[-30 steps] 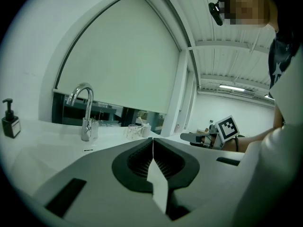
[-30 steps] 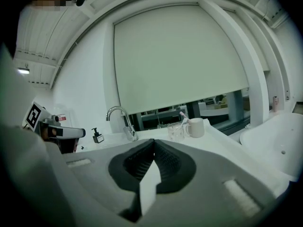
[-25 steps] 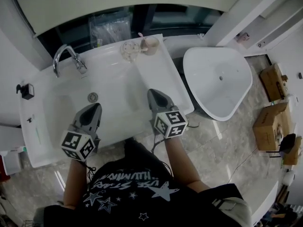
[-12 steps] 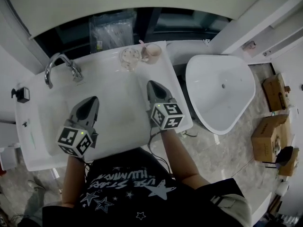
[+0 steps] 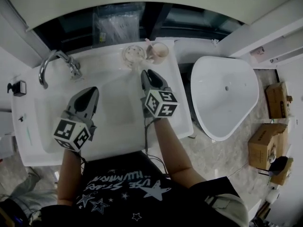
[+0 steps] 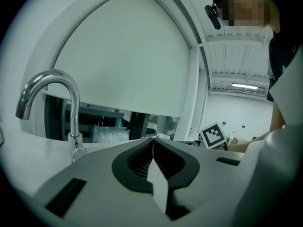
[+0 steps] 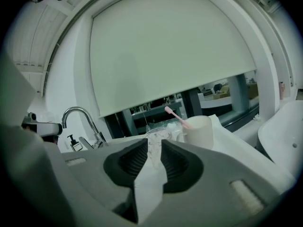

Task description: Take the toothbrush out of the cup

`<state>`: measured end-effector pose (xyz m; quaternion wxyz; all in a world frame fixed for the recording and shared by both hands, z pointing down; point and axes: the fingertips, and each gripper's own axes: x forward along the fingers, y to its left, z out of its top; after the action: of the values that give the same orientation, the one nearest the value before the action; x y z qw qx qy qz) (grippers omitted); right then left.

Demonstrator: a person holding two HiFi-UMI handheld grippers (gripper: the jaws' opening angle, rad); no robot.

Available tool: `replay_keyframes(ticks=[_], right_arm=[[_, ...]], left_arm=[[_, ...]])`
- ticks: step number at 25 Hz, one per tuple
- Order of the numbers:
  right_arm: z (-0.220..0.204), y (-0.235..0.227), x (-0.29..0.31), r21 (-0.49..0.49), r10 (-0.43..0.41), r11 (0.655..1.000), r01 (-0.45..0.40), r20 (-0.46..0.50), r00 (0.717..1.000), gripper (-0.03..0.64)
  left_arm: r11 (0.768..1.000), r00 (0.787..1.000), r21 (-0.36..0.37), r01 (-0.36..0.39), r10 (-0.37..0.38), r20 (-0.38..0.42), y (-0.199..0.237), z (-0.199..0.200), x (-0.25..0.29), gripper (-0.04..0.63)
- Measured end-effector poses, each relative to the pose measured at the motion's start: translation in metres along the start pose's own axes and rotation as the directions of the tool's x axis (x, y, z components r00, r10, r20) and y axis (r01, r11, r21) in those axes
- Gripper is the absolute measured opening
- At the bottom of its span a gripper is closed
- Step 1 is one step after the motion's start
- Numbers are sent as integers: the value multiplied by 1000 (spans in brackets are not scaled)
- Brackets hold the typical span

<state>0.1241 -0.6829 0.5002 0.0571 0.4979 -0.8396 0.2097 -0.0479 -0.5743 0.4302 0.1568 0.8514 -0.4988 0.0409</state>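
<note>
The pink toothbrush (image 7: 176,116) leans in the cream cup (image 7: 199,131). The cup stands at the back right corner of the white washbasin (image 5: 109,141), just beside a clear glass dish (image 5: 134,54). The right tool (image 7: 154,145) hovers near the cup, its jaws a narrow slit apart and holding nothing. The left tool (image 6: 152,140) hangs over the basin, jaws pressed together, empty.

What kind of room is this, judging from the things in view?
Most likely a bathroom: a white washbasin with a chrome faucet, a cup holding a pink toothbrush at the basin's back edge, and a white tub-like fixture beside it.
</note>
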Motion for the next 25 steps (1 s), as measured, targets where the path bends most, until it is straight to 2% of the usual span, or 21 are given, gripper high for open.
replay_keyframes(ticks=[7, 15, 19, 23, 25], right_arm=[[-1, -9, 31, 23, 3, 1000, -3, -4, 1000, 89], [-5, -24, 55, 40, -29, 999, 29, 1, 1000, 87], [0, -27, 60, 45, -39, 998, 37, 33, 999, 86], [6, -26, 64, 23, -52, 998, 50, 53, 997, 77], [6, -25, 63, 22, -55, 998, 54, 54, 997, 34]], left_arm=[[999, 1000, -32, -23, 23, 8, 14, 2, 8, 9], [999, 999, -37, -34, 33, -37, 22, -12, 13, 9], [999, 998, -30, -32, 30, -62, 22, -19, 13, 9], [999, 997, -33, -41, 39, -66, 26, -19, 10, 9], [998, 997, -37, -53, 50, -64, 29, -19, 8, 9]])
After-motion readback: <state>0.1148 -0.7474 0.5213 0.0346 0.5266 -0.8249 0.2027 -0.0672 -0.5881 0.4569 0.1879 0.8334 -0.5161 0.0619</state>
